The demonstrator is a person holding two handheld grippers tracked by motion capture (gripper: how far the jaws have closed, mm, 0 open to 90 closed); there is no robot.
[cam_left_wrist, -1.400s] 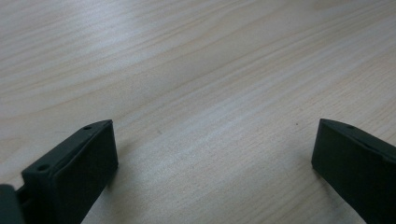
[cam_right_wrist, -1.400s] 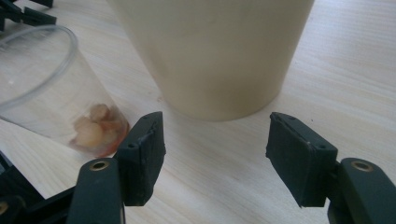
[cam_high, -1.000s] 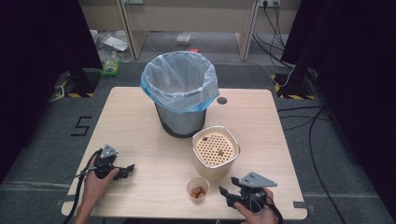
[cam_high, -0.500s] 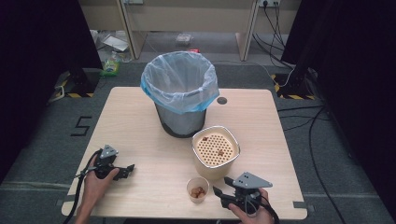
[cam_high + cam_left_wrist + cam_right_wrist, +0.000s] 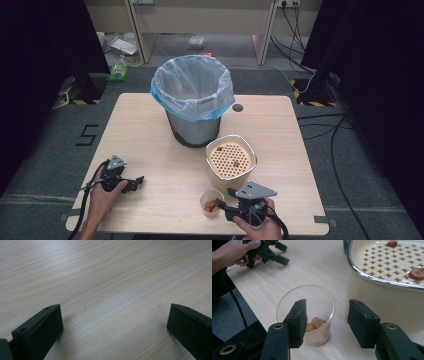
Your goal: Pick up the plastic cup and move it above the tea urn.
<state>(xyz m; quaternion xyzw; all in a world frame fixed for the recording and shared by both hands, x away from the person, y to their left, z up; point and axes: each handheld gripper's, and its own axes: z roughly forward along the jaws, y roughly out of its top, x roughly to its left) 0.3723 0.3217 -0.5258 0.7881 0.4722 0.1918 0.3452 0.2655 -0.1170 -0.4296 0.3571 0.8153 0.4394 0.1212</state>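
A small clear cup (image 5: 211, 202) (image 5: 307, 312) with a few brown food pieces stands near the table's front edge. My right gripper (image 5: 225, 198) (image 5: 327, 307) is right beside it, open. Its jaws have just been closing. The cup's right side is in the gap between them and the pads do not press on it. A cream container (image 5: 231, 160) (image 5: 387, 287) with a perforated insert and a few food pieces stands just behind. My left gripper (image 5: 135, 183) (image 5: 115, 315) rests at the front left, open over bare wood.
A grey bin (image 5: 192, 100) lined with a blue bag stands at the table's (image 5: 280, 130) middle back. A dark hole (image 5: 237, 107) marks the tabletop beside it. The left hand with its gripper (image 5: 270, 252) shows far off in the right gripper view.
The right gripper has moved left toward the cup and its jaws stand narrower. The left gripper has stayed put.
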